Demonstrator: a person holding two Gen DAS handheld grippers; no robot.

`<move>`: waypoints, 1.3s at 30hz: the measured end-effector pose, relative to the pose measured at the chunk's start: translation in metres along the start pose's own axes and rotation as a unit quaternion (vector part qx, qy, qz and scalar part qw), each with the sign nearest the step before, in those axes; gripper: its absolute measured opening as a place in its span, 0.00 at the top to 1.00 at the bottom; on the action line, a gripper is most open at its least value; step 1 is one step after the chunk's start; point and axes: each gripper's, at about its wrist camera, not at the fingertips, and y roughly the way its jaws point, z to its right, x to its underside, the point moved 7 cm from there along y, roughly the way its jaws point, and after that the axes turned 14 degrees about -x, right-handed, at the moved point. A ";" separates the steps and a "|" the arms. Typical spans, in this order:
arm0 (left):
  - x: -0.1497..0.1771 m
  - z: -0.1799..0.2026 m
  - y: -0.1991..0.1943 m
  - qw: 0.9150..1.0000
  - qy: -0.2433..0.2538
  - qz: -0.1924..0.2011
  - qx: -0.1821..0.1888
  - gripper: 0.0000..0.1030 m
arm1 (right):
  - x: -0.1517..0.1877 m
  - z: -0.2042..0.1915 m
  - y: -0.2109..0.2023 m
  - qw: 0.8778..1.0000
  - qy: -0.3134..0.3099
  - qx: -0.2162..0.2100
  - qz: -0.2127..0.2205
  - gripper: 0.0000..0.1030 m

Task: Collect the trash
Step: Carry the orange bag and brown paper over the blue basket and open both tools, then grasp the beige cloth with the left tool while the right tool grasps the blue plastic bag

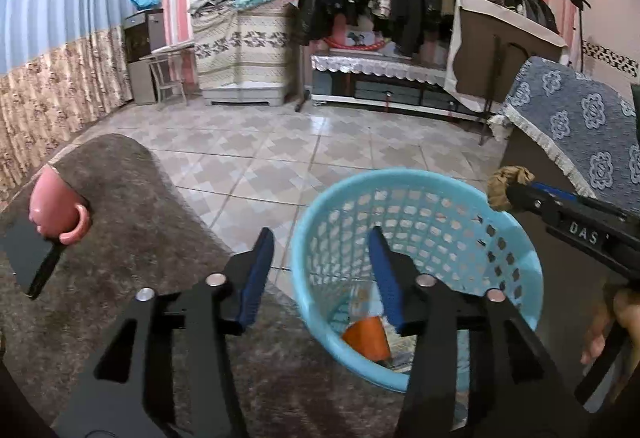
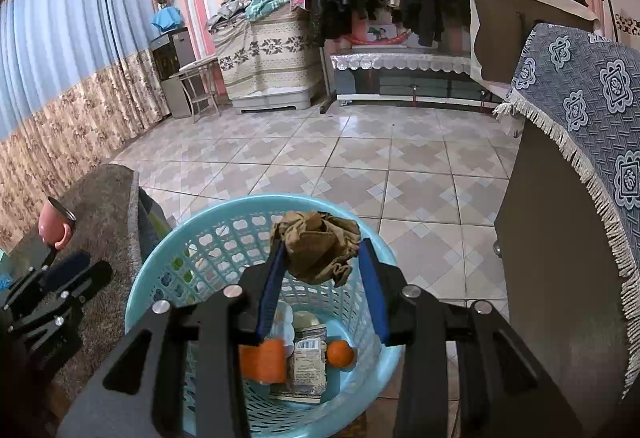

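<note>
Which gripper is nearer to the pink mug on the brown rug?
Left. The left gripper hangs open between the pink mug and the blue basket. The right gripper, shut on crumpled brown paper, sits over the basket, farther off.

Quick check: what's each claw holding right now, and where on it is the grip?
The right claw pinches a crumpled brown paper wad by its two sides, above the blue basket. The left claw is open and holds nothing.

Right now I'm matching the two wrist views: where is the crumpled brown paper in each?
Left wrist: crumpled brown paper at right edge, held by the right gripper.
Right wrist: centre, between the fingers, above the basket.
Shared landmark: blue basket.
</note>
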 end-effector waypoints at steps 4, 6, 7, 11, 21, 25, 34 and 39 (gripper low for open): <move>-0.008 -0.020 -0.003 0.999 -0.019 0.015 -0.035 0.26 | -0.001 -0.004 0.001 1.000 -0.004 0.002 0.002 0.63; -0.011 -0.029 -0.005 0.998 -0.027 0.021 -0.049 0.20 | -0.002 -0.006 0.002 1.000 -0.008 0.003 0.005 0.63; -0.013 -0.034 -0.007 0.998 -0.031 0.024 -0.058 0.17 | -0.003 -0.008 0.002 1.000 -0.009 0.003 0.006 0.62; -0.017 -0.051 -0.014 0.995 -0.039 0.039 -0.086 0.07 | -0.003 -0.015 0.007 1.000 -0.015 0.005 0.004 0.60; -0.012 -0.097 -0.032 0.990 -0.074 0.045 -0.114 0.05 | -0.008 -0.023 0.004 0.999 -0.021 0.013 0.026 0.36; -0.007 -0.119 -0.041 0.988 -0.083 0.045 -0.120 0.05 | -0.009 -0.026 0.001 0.999 -0.024 0.017 0.034 0.30; 0.027 -0.189 -0.070 0.980 -0.119 0.043 -0.151 0.05 | -0.010 -0.056 0.001 0.997 -0.065 0.018 0.044 0.12; 0.058 -0.238 -0.087 0.974 -0.137 0.029 -0.179 0.05 | -0.003 -0.079 0.006 0.995 -0.091 0.010 0.036 0.09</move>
